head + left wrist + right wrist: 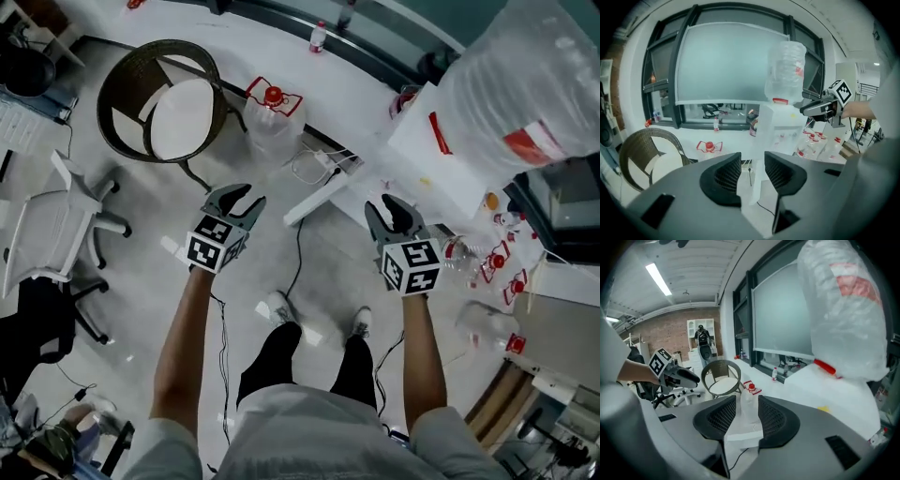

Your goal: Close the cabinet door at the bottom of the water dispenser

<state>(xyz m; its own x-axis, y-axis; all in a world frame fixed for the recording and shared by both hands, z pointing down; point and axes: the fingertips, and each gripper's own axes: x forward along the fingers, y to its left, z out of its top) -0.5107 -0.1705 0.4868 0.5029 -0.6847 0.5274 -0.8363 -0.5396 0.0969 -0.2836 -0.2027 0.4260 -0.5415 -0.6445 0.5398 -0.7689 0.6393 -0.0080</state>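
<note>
The white water dispenser (441, 155) stands at the upper right of the head view, with a big clear bottle (534, 84) on top. Its bottom cabinet door (317, 200) stands swung out over the floor, seen edge-on as a white strip. My left gripper (251, 195) is held to the left of the door's free end and my right gripper (382, 204) to the right of it. Both are open and hold nothing. In the left gripper view the door (756, 187) shows beyond the open jaws (752, 161), apart from them. The right gripper view shows its top edge (740, 433) past the gap (746, 404).
A round wicker chair (164, 98) and a water jug with a red cap (272, 117) stand on the floor at the back left. An office chair (56, 225) is at the left. Several water bottles (487, 267) lie right of the dispenser. A cable (298, 253) runs across the floor.
</note>
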